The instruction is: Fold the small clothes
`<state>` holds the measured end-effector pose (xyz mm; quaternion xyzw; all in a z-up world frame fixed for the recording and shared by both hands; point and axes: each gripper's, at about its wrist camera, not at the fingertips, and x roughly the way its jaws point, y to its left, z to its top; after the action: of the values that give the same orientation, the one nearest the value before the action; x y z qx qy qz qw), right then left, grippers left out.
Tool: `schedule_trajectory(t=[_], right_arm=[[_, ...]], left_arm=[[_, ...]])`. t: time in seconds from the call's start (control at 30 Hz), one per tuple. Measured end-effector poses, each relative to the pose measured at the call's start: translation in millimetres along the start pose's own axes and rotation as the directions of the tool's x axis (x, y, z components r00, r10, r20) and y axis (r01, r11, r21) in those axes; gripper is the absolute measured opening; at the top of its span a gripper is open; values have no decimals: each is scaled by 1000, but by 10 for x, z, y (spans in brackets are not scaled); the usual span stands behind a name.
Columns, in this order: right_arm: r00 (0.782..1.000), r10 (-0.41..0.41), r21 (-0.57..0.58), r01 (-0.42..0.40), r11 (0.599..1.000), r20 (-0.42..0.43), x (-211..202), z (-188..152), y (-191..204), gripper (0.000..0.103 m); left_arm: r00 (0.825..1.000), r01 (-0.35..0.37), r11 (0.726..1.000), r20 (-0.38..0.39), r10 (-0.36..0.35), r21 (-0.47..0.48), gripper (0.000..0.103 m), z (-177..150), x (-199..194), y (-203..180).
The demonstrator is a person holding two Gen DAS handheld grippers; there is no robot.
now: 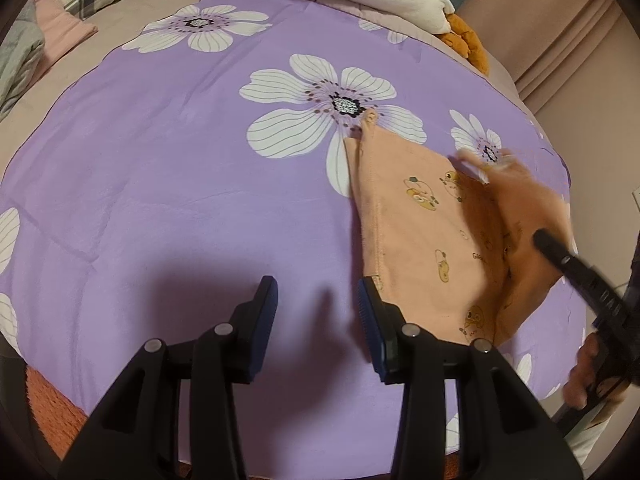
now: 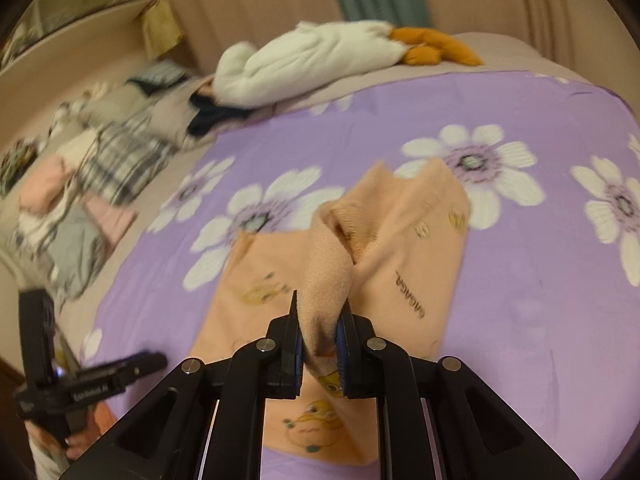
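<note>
The peach garment (image 2: 304,272), pinched by the right gripper (image 2: 318,320), lifts toward twelve o'clock for folding, while the left gripper (image 1: 318,304) hangs released, empty.

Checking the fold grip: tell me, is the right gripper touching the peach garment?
Touching: the right wrist view shows the right gripper pinching a fold of the peach garment.

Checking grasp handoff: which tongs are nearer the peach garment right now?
Right. The right tongs are shut on a bunched fold of the peach garment, lifting it. The left tongs are open with nothing between them, just beside its near left edge.
</note>
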<state>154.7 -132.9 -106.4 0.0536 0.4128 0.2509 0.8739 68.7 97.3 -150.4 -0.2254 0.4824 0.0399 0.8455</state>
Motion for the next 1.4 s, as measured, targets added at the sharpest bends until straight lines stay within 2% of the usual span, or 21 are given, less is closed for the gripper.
schedule_trajectory(t=[0.1, 0.27, 0.47, 0.53, 0.63, 0.7, 0.73, 0.8, 0.97, 1.07, 1.2, 1.27, 1.37, 1.4], right_arm=[[998, 17, -33, -19, 999, -60, 150, -87, 105, 15], [988, -2, -79, -11, 997, -153, 374, -237, 184, 15], [983, 21, -42, -29, 999, -183, 419, -304, 88, 15], [982, 33, -29, -39, 999, -186, 389, -305, 74, 15], [980, 44, -24, -49, 998, -193, 310, -298, 65, 23], [980, 60, -16, -64, 998, -190, 240, -306, 46, 38], [981, 66, -13, -69, 998, -185, 200, -309, 36, 42], [984, 69, -9, -72, 997, -164, 88, -320, 5, 52], [994, 33, 39, -29, 999, -108, -146, -320, -190, 63], [996, -28, 86, 35, 996, -87, -233, -336, -389, 64], [993, -83, 162, 96, 982, -87, -262, -362, -630, 64], [992, -95, 196, 110, 974, -86, -280, -387, -727, 64], [990, -119, 237, 134, 962, -76, -331, -438, -840, 64], [989, -124, 248, 139, 959, -76, -337, -451, -870, 64]], left_arm=[[1000, -4, 1000, 0, 4, -2, 41, 7, -7, 27], [1000, -1, 1000, 3, 1, -10, 42, 33, -17, 41], [1000, 26, 1000, 14, -26, 0, 46, 125, -64, -10], [998, 45, 999, 30, -46, 14, 52, 190, -113, -72], [994, 105, 994, 37, -106, 36, 56, 300, -152, -191], [987, 158, 986, 28, -160, 59, 61, 384, -153, -304], [983, 179, 981, 26, -181, 71, 66, 416, -147, -362], [975, 217, 970, 16, -220, 105, 68, 479, -107, -485], [959, 282, 949, -64, -276, 137, 68, 598, 156, -771], [936, 340, 931, -142, -321, 136, 68, 643, 435, -942], [930, 338, 929, -204, -306, 148, 66, 675, 752, -1124], [932, 322, 939, -215, -292, 122, 66, 688, 866, -1159], [908, 364, 926, -261, -329, 99, 65, 701, 1016, -1213], [906, 360, 928, -273, -324, 94, 62, 705, 1055, -1225]])
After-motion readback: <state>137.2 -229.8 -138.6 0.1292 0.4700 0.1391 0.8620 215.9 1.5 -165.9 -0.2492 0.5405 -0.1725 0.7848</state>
